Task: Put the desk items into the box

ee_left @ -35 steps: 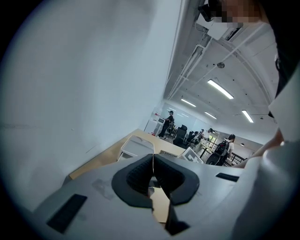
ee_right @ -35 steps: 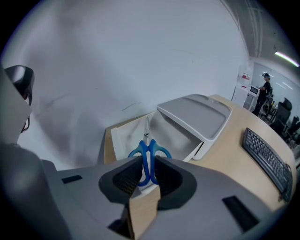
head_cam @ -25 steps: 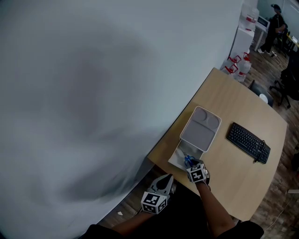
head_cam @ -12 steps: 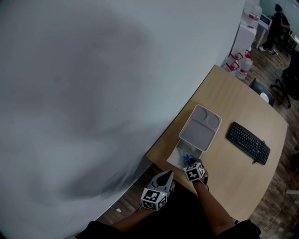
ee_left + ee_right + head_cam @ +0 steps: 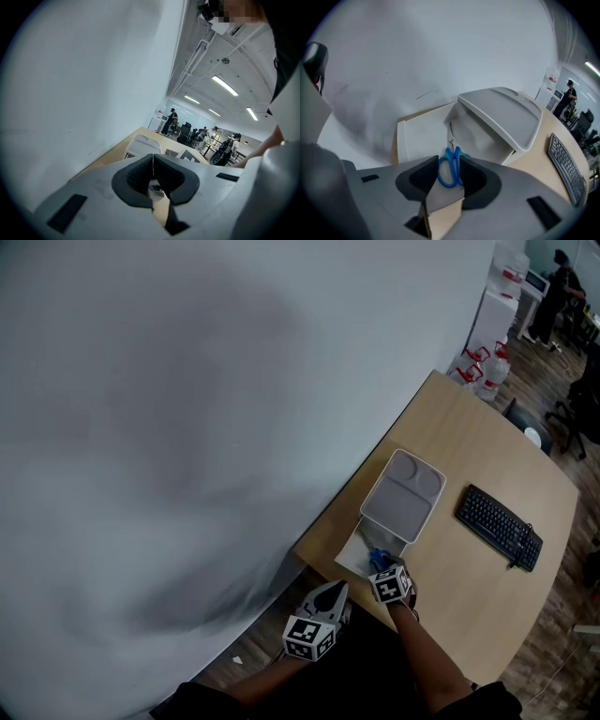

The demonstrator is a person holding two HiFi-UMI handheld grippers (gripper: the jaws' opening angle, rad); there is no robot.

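Blue-handled scissors (image 5: 450, 168) lie in the open white box (image 5: 417, 136) at the desk's near corner, blades pointing away from me. My right gripper (image 5: 450, 176) hovers at the box's near edge. Its jaws are opening, with the scissor handles between the pads, which no longer press on them. In the head view the scissors (image 5: 377, 560) show just beyond the right gripper (image 5: 382, 568). The left gripper (image 5: 325, 599) hangs off the desk's near edge, shut and empty, its pads meeting (image 5: 153, 161).
The box's grey lid (image 5: 403, 495) leans on the far side of the box. A black keyboard (image 5: 499, 526) lies to the right on the wooden desk (image 5: 469, 451). A white wall runs along the desk's left side. People and office chairs are far behind.
The right gripper has shifted slightly toward the desk's near corner, over the box's near edge. The left gripper has hardly moved.
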